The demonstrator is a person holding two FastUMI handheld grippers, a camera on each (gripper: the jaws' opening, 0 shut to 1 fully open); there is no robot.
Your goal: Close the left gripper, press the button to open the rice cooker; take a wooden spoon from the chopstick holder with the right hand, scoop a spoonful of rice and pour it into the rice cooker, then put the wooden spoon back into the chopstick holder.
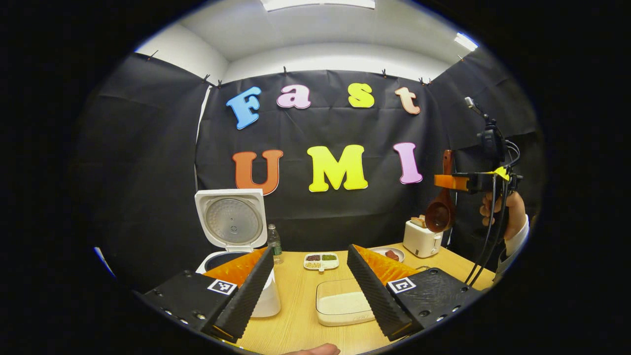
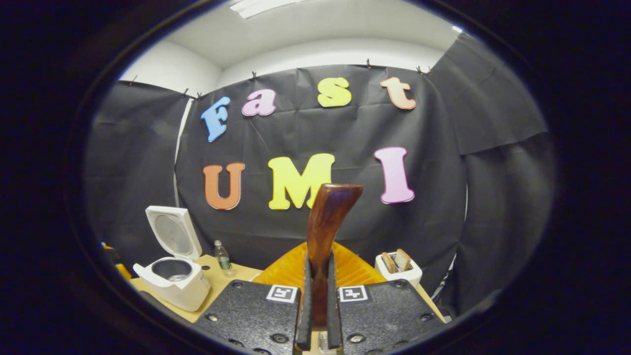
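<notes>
The white rice cooker [image 1: 231, 219] stands at the table's left with its lid raised, just behind my left finger. My left gripper [image 1: 310, 250] hangs low over the table, open, with nothing between its fingers. Between them lies a white box of rice [image 1: 318, 305]. High at the right, a hand holds my right gripper [image 1: 446, 182], and the wooden spoon [image 1: 440, 212] hangs from it, bowl down. In the right gripper view my right gripper [image 2: 318, 261] is shut on the spoon's handle [image 2: 328, 217], which stands upright. The open cooker [image 2: 185, 288] sits far below to the left.
A white toaster [image 1: 421, 239] holding bread stands at the back right of the wooden table [image 1: 296, 315], also seen as the toaster [image 2: 398, 266]. A small bottle [image 1: 274, 244] is beside the cooker. A divided dish of grains [image 1: 321, 261] and a plate [image 1: 389, 254] lie mid-table.
</notes>
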